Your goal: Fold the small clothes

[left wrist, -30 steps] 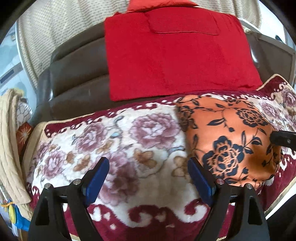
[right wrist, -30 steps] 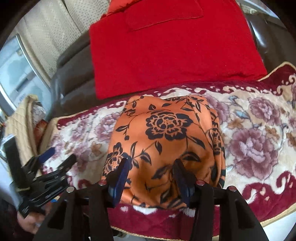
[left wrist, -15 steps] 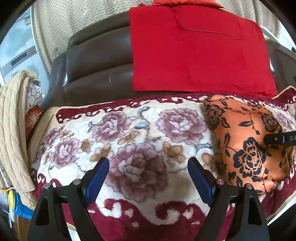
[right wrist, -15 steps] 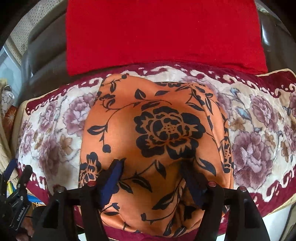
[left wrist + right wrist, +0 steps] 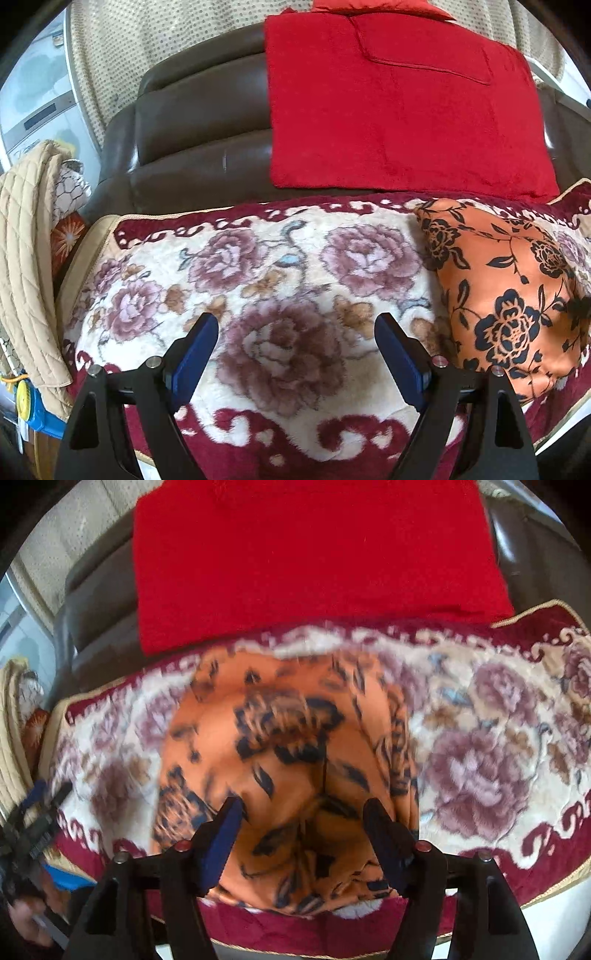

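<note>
The orange floral garment (image 5: 280,768) lies bunched into a rounded mound on the flowered blanket (image 5: 258,280) that covers the sofa seat, toward the near edge, its lower hem just short of the blanket's dark red border. It looks partly gathered rather than neatly squared, so the fold seems midway at best. A soft crease runs down its near middle, right where the right hand-held gripper (image 5: 301,812) is aimed — probably the spot chosen for the next pinch or for pressing the layers flat.

That right hand-held gripper tilts steeply down over the cloth, its blue pads apart, with fabric lying below and between them; its jaws have just been opening, and I see no pad pressing on the cloth, though blur makes the contact hard to judge.

The left hand-held gripper (image 5: 295,343) hangs over bare blanket to the left of the garment, angled down more gently, jaws wide apart and nothing between them. It seems parked out of the way, leaving the cloth to the other hand.

Farther back, a red towel (image 5: 399,107) drapes over the brown leather sofa back (image 5: 192,122). At the far left a quilted beige cover (image 5: 29,266) hangs over the sofa arm.
</note>
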Demonstrator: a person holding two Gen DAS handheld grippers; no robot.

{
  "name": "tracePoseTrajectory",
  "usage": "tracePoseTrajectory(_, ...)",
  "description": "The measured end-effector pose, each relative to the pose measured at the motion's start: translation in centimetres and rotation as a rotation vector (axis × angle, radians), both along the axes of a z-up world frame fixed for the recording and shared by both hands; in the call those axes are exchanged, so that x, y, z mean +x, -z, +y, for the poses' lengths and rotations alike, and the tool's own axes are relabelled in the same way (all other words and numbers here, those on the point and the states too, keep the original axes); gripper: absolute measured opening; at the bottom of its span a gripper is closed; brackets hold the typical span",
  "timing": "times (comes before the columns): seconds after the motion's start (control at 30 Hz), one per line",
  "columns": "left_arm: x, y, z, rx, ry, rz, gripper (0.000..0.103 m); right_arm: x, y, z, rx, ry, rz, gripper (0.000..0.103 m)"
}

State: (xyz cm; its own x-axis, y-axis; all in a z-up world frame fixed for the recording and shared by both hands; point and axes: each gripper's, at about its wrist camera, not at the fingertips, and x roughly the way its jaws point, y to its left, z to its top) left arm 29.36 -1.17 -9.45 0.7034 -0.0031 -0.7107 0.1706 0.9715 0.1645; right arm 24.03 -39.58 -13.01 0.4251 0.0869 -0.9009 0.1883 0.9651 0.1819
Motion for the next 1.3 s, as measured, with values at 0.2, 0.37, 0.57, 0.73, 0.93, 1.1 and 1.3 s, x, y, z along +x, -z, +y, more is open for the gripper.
tracePoseTrajectory(0.2, 1.2, 1.2, -2.6, -0.076, 0.100, 0.104, 0.087, -0.4, -0.4, -2.0, 0.101, -0.008, -0.069, 0.071)
tracePoseTrajectory(0.37, 3.3, 3.9, -4.8, -0.262, 0.242, 0.342, 0.087, -1.3, -2.0, -6.3, 0.153, 0.082, -0.182, 0.072)
tracePoseTrajectory(0.57, 4.3, 4.4, -7.0, -0.356, 0.300, 0.391, 0.087, -1.5, -0.3, -10.6, 0.314, 0.182, -0.214, 0.072)
tracePoseTrajectory(0.73, 3.6, 5.1, -10.1, -0.164, 0.302, 0.307, 0.087, -0.3, 0.3, -8.9, 0.283, 0.129, -0.245, 0.071)
tracePoseTrajectory(0.93, 2.9, 5.0, -12.4, 0.005, 0.305, 0.189, 0.092, 2.1, 3.2, -7.3, 0.268, 0.095, -0.144, 0.068)
tracePoseTrajectory(1.1, 3.2, 3.9, -12.7, 0.059, 0.326, 0.138, 0.092, 3.7, 0.4, -8.5, 0.224, 0.106, -0.222, 0.068)
tracePoseTrajectory(1.3, 5.9, 2.6, -13.5, 0.109, 0.290, 0.064, 0.092, 8.7, 1.2, -8.8, 0.235, 0.093, -0.165, 0.063)
